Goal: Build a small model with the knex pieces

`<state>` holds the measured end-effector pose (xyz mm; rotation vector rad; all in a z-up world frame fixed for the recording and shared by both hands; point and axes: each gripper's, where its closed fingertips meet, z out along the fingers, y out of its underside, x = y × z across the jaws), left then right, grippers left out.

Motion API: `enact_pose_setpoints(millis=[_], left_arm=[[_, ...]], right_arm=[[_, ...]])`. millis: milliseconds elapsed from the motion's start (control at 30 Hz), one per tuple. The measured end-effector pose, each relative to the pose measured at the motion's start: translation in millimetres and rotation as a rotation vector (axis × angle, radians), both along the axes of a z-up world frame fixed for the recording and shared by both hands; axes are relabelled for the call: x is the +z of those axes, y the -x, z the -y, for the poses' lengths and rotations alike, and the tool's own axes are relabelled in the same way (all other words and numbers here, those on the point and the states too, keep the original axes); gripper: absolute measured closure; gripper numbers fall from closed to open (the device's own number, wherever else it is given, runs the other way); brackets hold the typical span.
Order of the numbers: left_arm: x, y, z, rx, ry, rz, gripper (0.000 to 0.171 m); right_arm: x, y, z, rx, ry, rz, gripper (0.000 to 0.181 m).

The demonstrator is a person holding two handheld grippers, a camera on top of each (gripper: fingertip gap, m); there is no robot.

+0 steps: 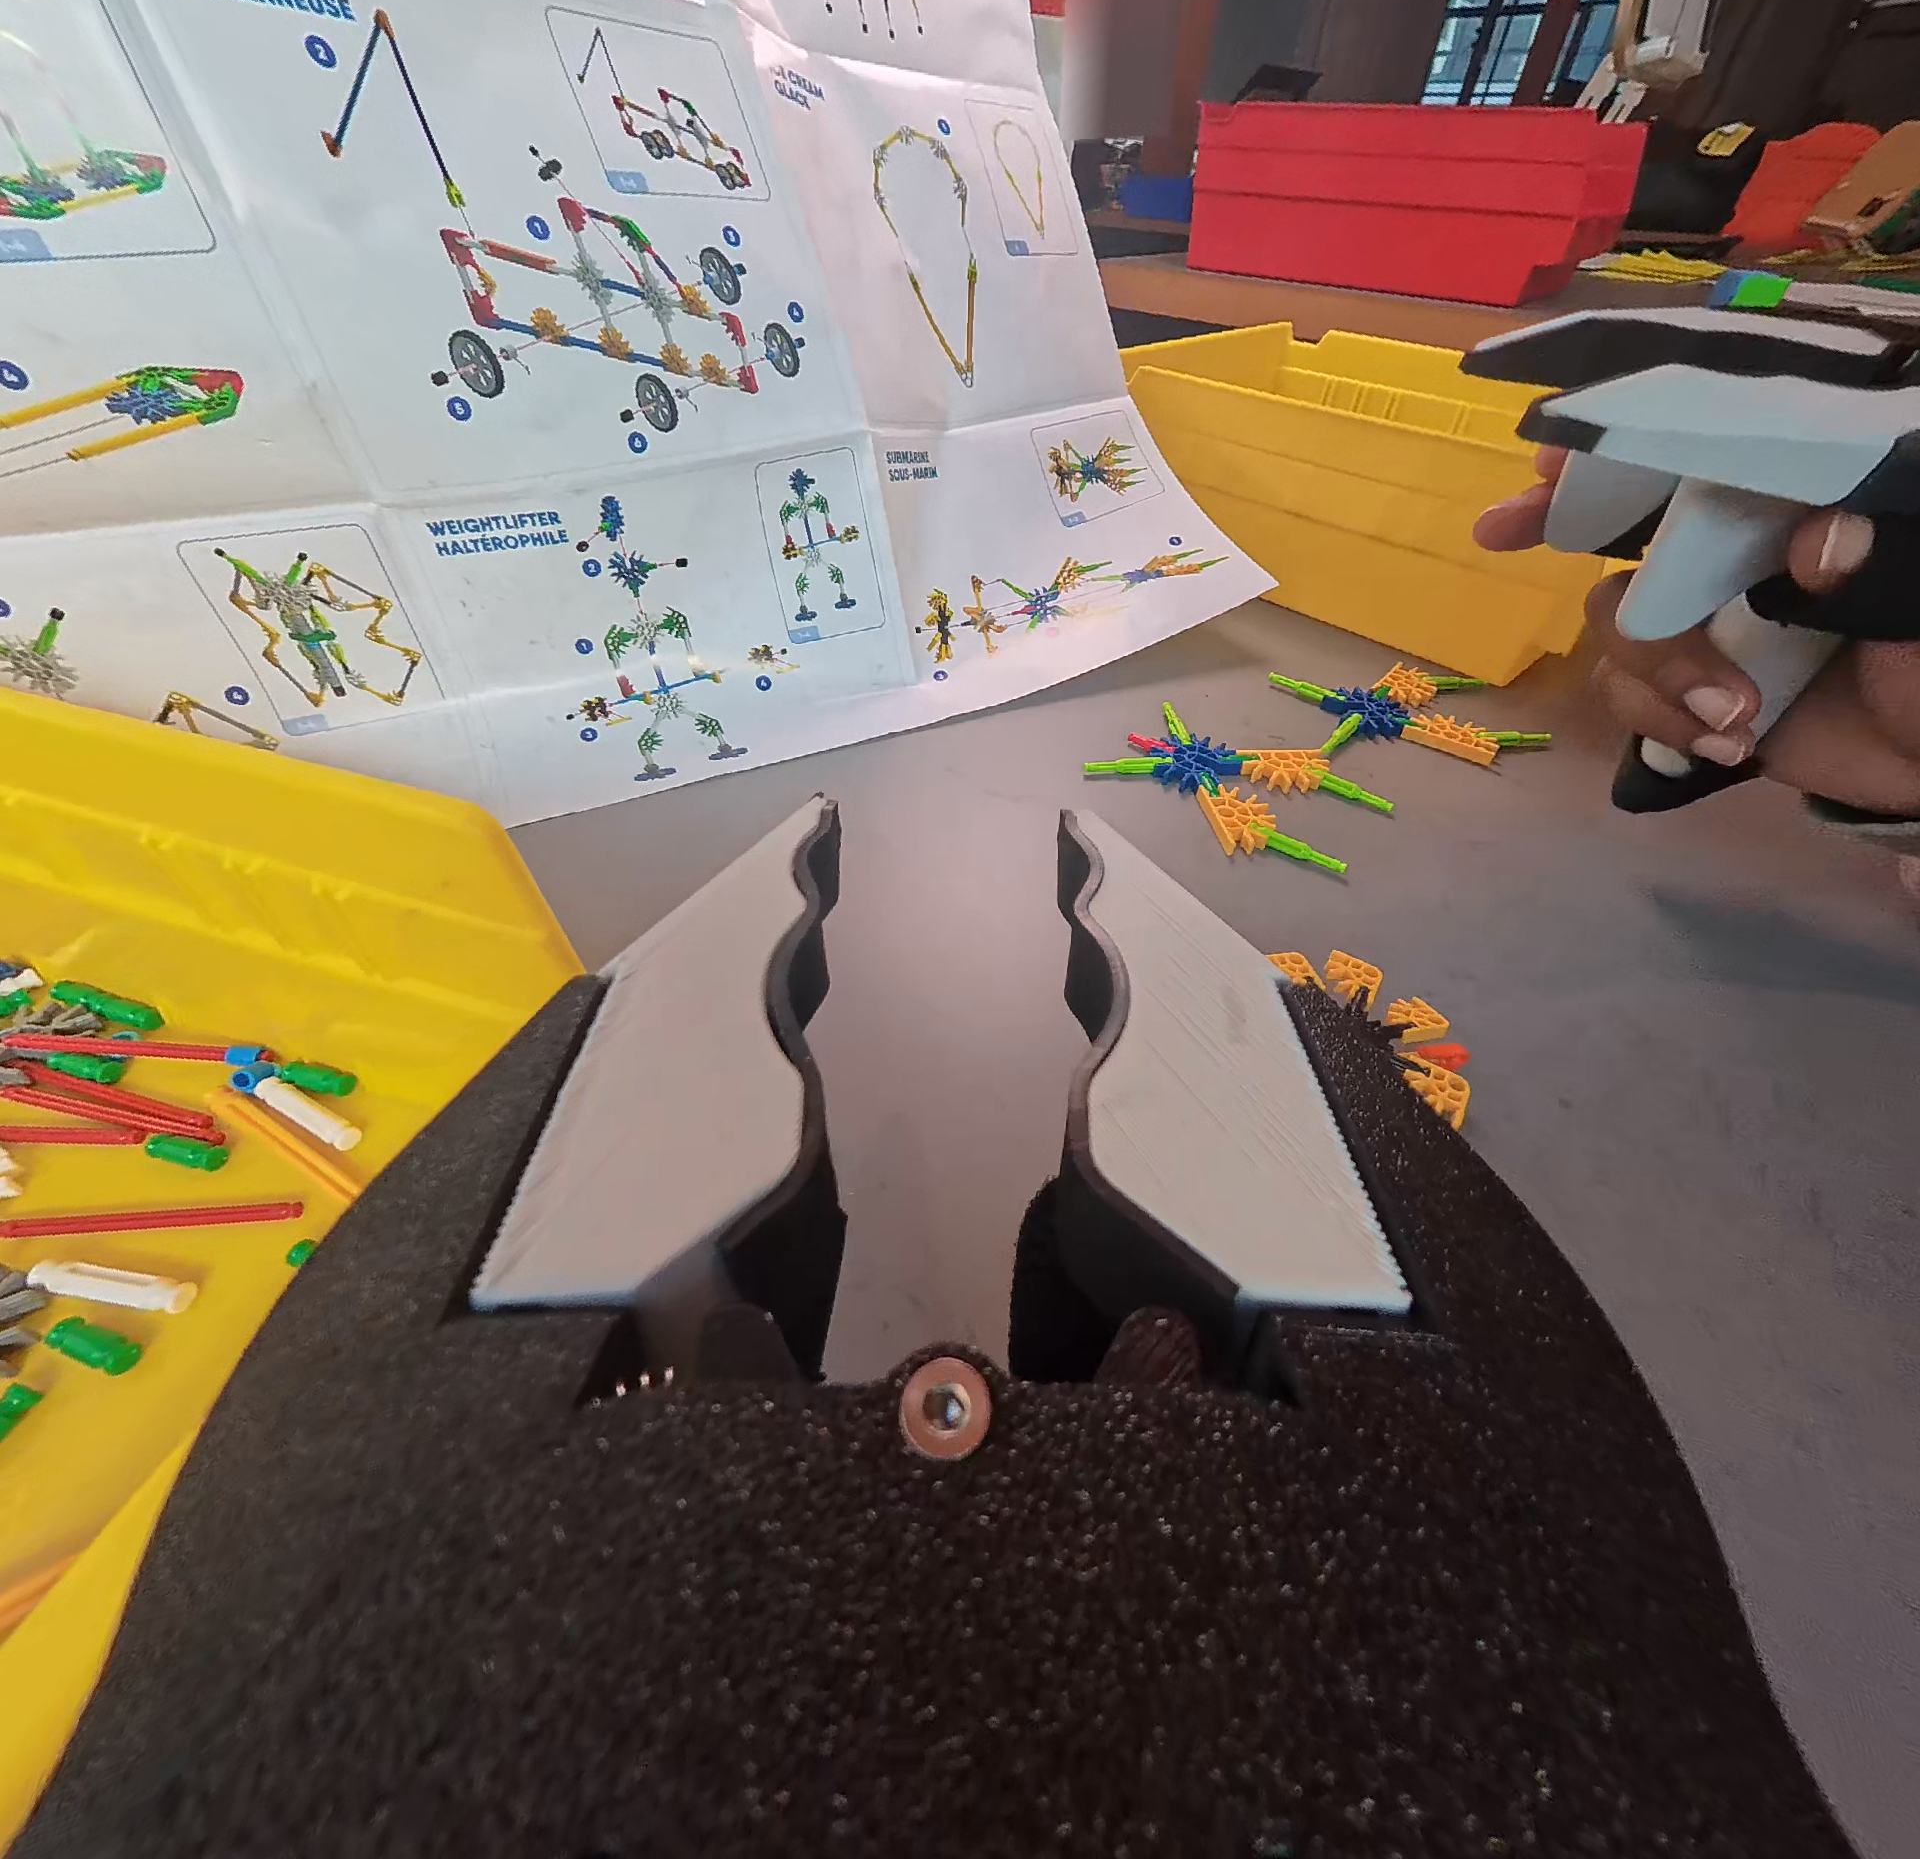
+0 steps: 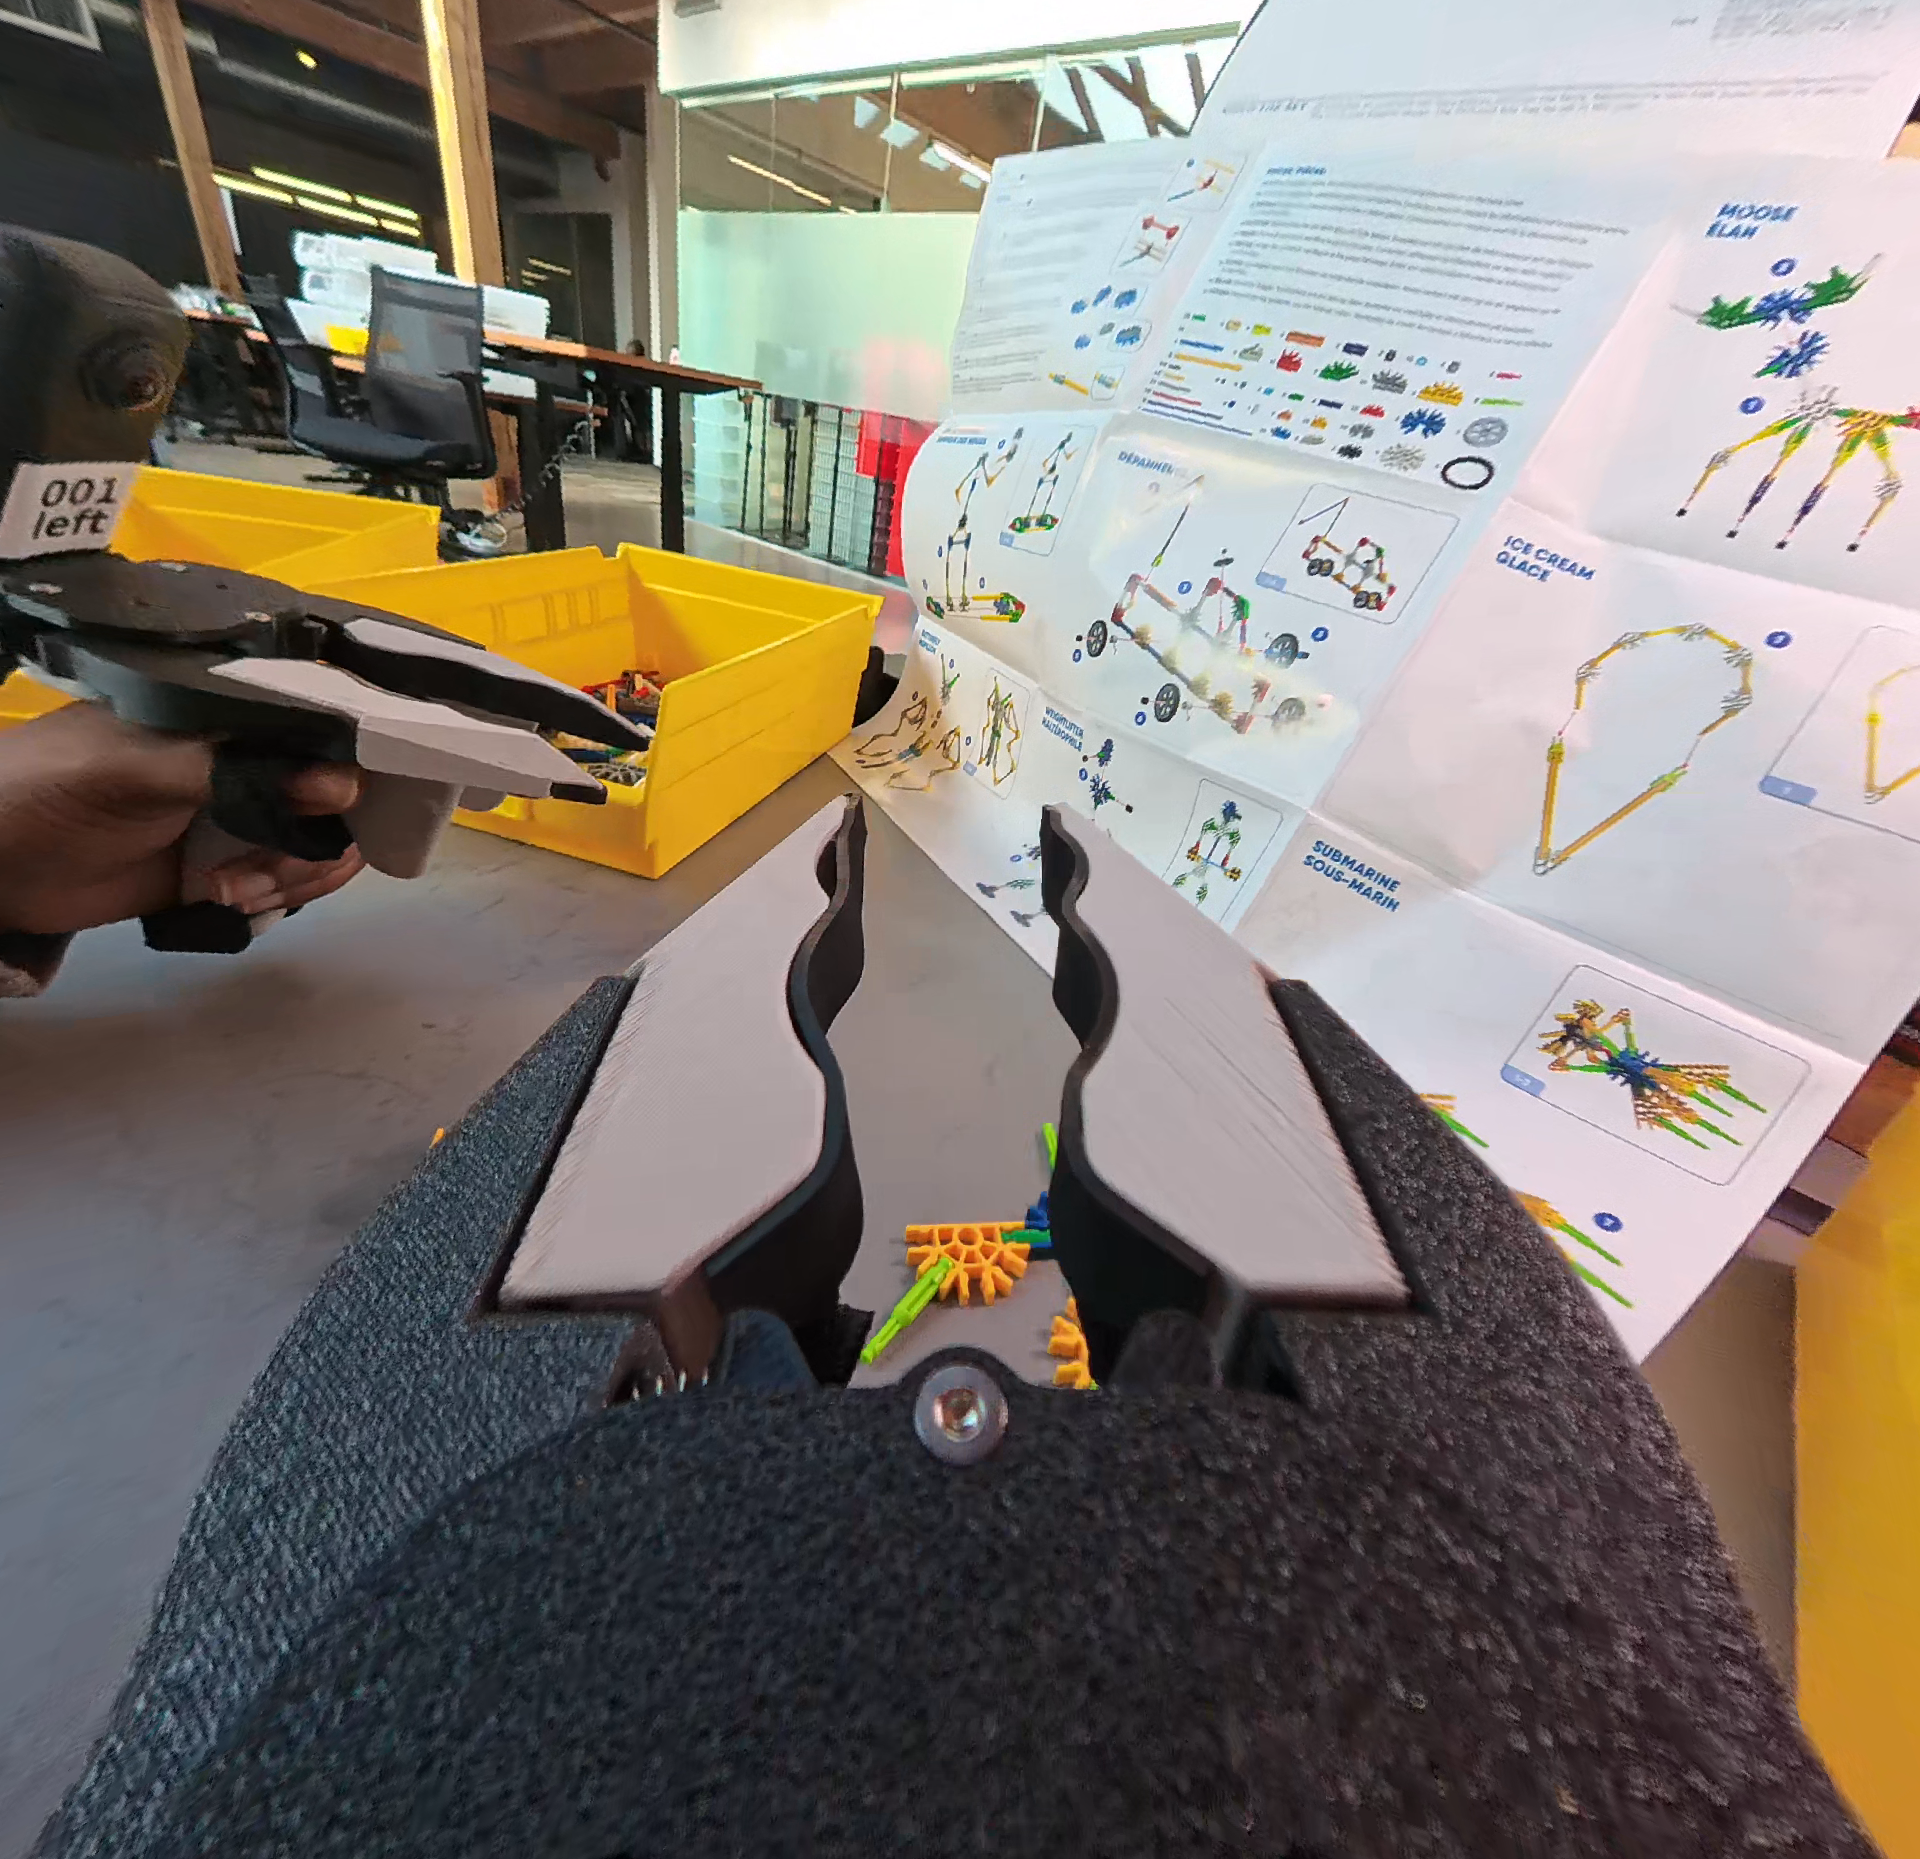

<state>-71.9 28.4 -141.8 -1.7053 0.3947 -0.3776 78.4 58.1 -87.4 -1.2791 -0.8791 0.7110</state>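
Hovering over the grey surface (image 1: 1039, 770), the left gripper (image 1: 948, 833) has its jaws spread with nothing between them; just left of it sits a yellow bin (image 1: 260, 874) holding loose red, green and white rods, and behind both leans a large folded instruction sheet (image 1: 623, 355) printed with model diagrams. To the right of the left gripper, a built piece of blue hubs, orange connectors and green rods (image 1: 1299, 760) lies flat on the surface, with a few loose orange connectors (image 1: 1403, 1030) nearer the gripper's right finger. Farther right, beyond the built piece, stands an empty-looking yellow bin (image 1: 1351, 479), and a hand (image 1: 1745, 666) holds the right gripper (image 2: 951, 822), whose jaws are likewise spread and empty, poised above the built piece
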Motion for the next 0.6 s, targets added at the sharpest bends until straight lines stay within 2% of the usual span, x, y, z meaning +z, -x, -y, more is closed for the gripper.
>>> enact_pose_setpoints(millis=[133,233,300,367,433,500,600], left_arm=[[0,1,-1,0.003,-0.002,0.013,0.131],[-3,1,-2,0.003,0.006,0.022,0.133],[-7,2,-3,0.007,0.018,0.023,0.135],[-10,3,-5,0.016,0.029,0.021,0.136],[-13,5,-6,0.030,0.040,0.017,0.136],[-14,7,-8,0.055,0.038,0.005,0.138],[-17,8,-10,0.081,0.041,-0.027,0.138]], right_arm=[[43,-41,-24,-0.143,-0.089,-0.046,0.151],[92,-114,-61,-0.364,-0.186,-0.051,0.158],[105,-165,-89,-0.474,-0.161,-0.003,0.161],[93,-204,-122,-0.533,-0.068,0.129,0.163],[56,-225,-150,-0.501,0.089,0.302,0.163],[12,-237,-169,-0.441,0.240,0.481,0.162],[-29,-237,-185,-0.368,0.326,0.626,0.165]])
